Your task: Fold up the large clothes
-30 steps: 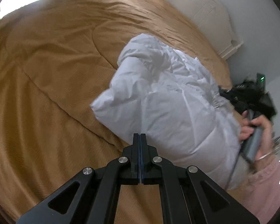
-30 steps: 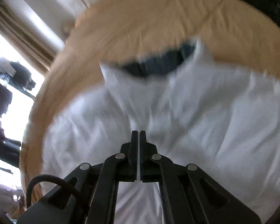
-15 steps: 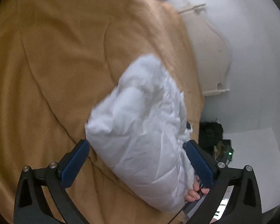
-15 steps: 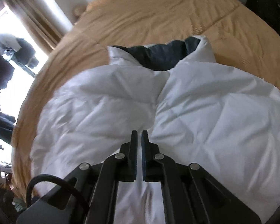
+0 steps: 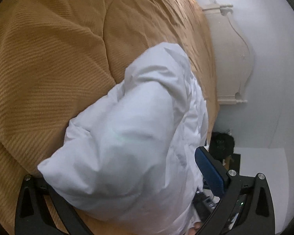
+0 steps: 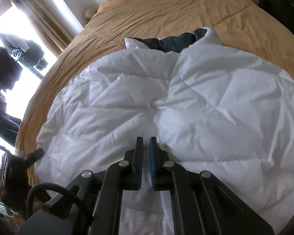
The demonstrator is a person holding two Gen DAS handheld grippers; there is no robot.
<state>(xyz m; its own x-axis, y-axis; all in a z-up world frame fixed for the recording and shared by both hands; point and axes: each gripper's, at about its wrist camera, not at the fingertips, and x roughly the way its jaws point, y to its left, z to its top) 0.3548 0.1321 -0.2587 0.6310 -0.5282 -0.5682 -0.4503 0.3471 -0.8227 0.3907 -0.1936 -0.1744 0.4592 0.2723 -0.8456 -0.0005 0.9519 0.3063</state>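
A white quilted puffer jacket (image 6: pixel 186 101) lies spread on the tan bedspread (image 6: pixel 166 9), its dark lining (image 6: pixel 174 43) showing at the far collar end. My right gripper (image 6: pixel 146 139) hovers over the jacket's near part, jaws almost shut with a thin gap and nothing between them. In the left wrist view a bulky end of the jacket (image 5: pixel 127 137) fills the space between the wide-open jaws of my left gripper (image 5: pixel 123 168). Its blue right pad (image 5: pixel 207 174) stands beside the fabric, and the jacket hides the left fingertip.
A cream headboard (image 5: pixel 235 58) and white wall stand beyond the bed. A bright window with brown curtains (image 6: pixel 39 19) is at the left in the right wrist view, with dark shapes before it. Dark clutter (image 5: pixel 222 143) sits on the floor beside the bed.
My left gripper opened from shut to wide, rolled, and moved in so the jacket's end sits between its jaws. The right gripper's jaws parted slightly, and it shifted over the jacket.
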